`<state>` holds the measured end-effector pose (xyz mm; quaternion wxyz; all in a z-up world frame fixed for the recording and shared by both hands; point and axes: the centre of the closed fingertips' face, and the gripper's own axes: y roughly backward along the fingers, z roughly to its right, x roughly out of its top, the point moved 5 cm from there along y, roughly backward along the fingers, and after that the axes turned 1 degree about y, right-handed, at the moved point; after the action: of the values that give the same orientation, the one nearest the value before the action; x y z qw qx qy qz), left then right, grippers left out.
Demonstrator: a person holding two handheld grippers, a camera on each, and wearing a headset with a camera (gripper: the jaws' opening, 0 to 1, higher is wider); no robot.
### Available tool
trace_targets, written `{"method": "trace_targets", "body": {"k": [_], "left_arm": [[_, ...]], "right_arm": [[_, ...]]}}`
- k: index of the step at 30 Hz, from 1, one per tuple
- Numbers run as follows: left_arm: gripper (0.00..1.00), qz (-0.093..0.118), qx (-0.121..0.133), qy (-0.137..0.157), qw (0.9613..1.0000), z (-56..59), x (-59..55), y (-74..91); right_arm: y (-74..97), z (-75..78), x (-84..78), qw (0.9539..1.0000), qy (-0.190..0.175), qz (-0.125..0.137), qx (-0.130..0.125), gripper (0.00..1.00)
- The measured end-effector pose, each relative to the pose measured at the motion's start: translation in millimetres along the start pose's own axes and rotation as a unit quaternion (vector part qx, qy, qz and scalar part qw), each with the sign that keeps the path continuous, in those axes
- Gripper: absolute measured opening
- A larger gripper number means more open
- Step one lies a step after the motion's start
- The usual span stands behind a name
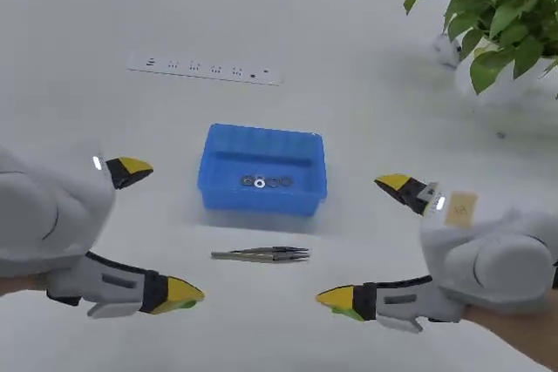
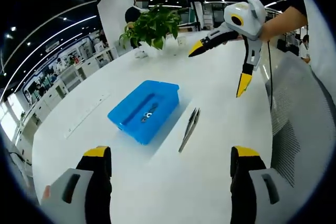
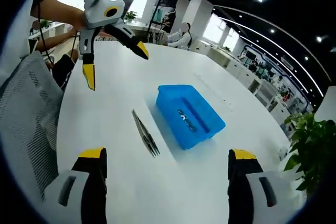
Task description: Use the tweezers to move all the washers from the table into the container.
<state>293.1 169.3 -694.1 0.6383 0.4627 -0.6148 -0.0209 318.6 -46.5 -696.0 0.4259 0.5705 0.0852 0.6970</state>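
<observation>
A blue container (image 1: 261,170) (image 2: 145,108) (image 3: 190,115) sits on the white table with several washers (image 1: 266,182) (image 2: 149,115) (image 3: 186,118) lying in it. Metal tweezers (image 1: 260,254) (image 2: 189,128) (image 3: 145,134) lie flat on the table just in front of it. My left gripper (image 1: 155,231) (image 2: 170,166) hovers open to the left of the tweezers, nothing between its jaws. My right gripper (image 1: 370,240) (image 3: 165,167) hovers open on the right side, also holding nothing.
A white power strip (image 1: 205,68) lies beyond the container. A potted green plant (image 1: 497,6) (image 2: 152,24) (image 3: 310,156) stands at the table's far right corner. A mesh chair (image 2: 294,124) is beside the table; people sit at distant desks.
</observation>
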Motion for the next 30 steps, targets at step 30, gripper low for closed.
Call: {"method": "trace_targets", "body": {"k": [30], "left_arm": [[1.0, -0.011, 0.03, -0.023, 0.9992, 11.3, 16.0, 50.8]], "right_arm": [[35.8, -16.0, 6.8, 0.9977, 0.056, -0.036, -0.01, 1.0]]}}
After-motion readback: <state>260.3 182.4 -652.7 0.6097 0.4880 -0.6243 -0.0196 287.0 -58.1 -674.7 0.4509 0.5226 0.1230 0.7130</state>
